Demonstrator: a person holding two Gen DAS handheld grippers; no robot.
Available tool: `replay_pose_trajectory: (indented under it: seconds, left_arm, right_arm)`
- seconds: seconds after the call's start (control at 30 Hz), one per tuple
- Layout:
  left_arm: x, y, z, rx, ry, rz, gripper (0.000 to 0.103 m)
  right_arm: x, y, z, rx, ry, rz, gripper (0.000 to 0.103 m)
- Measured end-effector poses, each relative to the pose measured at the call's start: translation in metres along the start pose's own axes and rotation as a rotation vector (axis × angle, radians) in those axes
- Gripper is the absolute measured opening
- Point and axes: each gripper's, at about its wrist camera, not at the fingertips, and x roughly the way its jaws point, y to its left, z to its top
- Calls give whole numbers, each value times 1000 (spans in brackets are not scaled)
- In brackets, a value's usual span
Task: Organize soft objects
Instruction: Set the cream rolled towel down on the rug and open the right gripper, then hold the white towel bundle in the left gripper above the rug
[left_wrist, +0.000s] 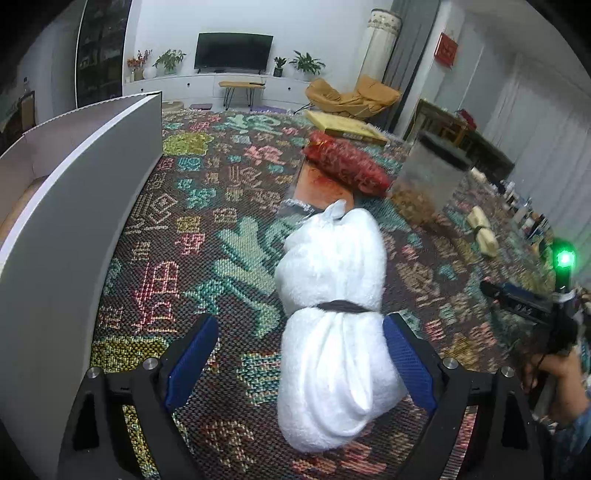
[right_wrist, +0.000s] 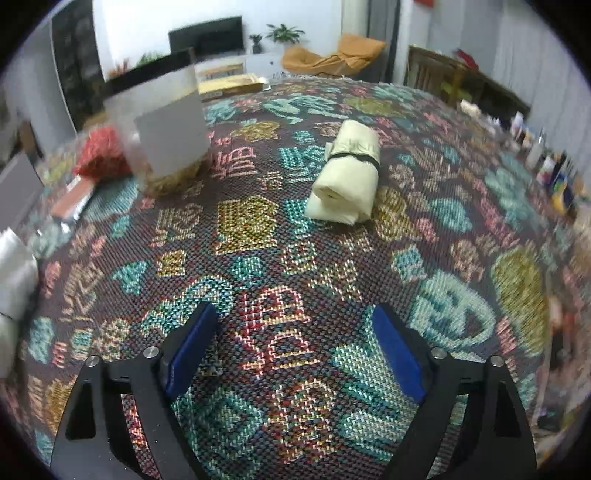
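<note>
The left gripper stands wide open around a white fluffy rolled towel bound by a dark band; contact with its right pad is unclear. The right gripper gapes empty, a pale-yellow rolled cloth with a black band well beyond its fingertips, surroundings blurred.

A home living room.
A black flat-screen television stands on a long white cabinet, leafy potted plants beside it, a mustard lounge chair to its right.

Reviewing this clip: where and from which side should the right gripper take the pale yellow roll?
Likely across the banded waist of the yellow roll, from above and the near side. The black band cinches it narrowest there, and the right gripper is open and empty.
</note>
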Motion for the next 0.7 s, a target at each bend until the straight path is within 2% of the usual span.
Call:
replay_pose_trajectory:
  seconds: [0.07,0.13,0.27,0.37,0.47,0.53,0.6,0.7]
  left_arm:
    - [-5,-7,-1,39,0,-32,90]
    - [-10,-15,-8,86,3,-27,90]
    - [-15,-21,-26,117,13,-37,90]
    - [-5,-20,-41,148,61,15,90]
    - [8,-15,-46,134,102,72,90]
    - [12,-13,-43,122,98,92,94]
    - [22,-15,-37,128,127,130,103]
    - [37,-21,-31,181,145,176,103]
  right_arm:
    - [1,4,1,-17,-1,-21,89]
    - [0,4,1,-12,-2,-21,89]
    - [1,5,2,-14,-5,-27,89]
    - [1,5,3,-14,-5,-27,89]
    - [0,5,3,-14,-5,-27,89]
    - [0,5,3,-15,-5,-27,89]
    - [0,5,2,-14,-5,-27,89]
    - [0,4,2,-15,-5,-28,89]
